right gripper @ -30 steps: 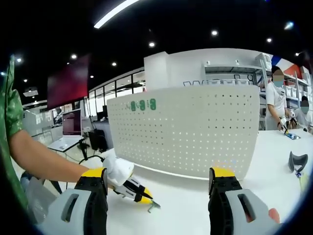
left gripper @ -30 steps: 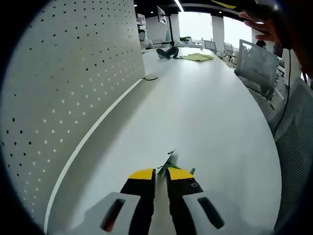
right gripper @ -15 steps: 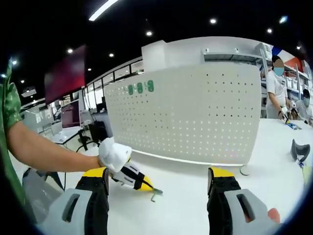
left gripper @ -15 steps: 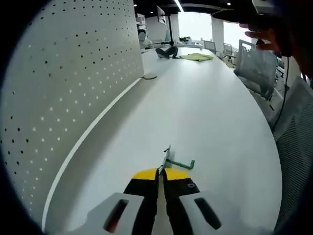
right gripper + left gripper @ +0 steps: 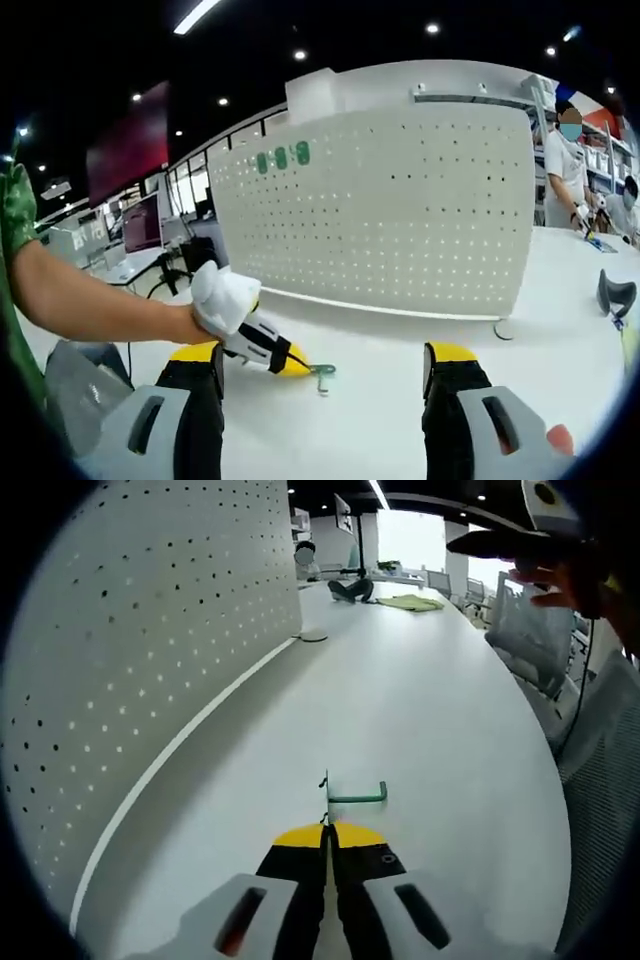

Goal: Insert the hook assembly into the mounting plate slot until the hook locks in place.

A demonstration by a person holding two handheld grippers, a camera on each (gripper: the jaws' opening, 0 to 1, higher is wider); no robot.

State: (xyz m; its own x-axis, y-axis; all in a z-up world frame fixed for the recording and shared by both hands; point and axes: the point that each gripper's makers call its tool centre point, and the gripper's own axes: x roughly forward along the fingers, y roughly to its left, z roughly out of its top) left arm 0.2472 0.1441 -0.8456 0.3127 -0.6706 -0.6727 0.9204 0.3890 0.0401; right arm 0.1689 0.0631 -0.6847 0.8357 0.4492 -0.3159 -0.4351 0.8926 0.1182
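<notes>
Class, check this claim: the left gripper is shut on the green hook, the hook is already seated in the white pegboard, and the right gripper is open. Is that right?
Wrong in one respect. The green hook is not seated in the white pegboard: the left gripper holds it out over the table, apart from the board, as the left gripper view shows. The left gripper is shut on it, and the right gripper is open.

A long white table [image 5: 420,710] runs away from the camera in the left gripper view, with a green cloth [image 5: 411,602] and a dark object [image 5: 350,588] lying at its far end. A small round disc [image 5: 313,637] sits on the tabletop. Mesh-backed chairs [image 5: 535,630] stand along the table's right side. In the right gripper view, a person [image 5: 570,170] stands at the table's far end, and a dark curved item [image 5: 612,297], possibly a handheld scanner, rests nearby. A monitor [image 5: 141,228] stands at left.
</notes>
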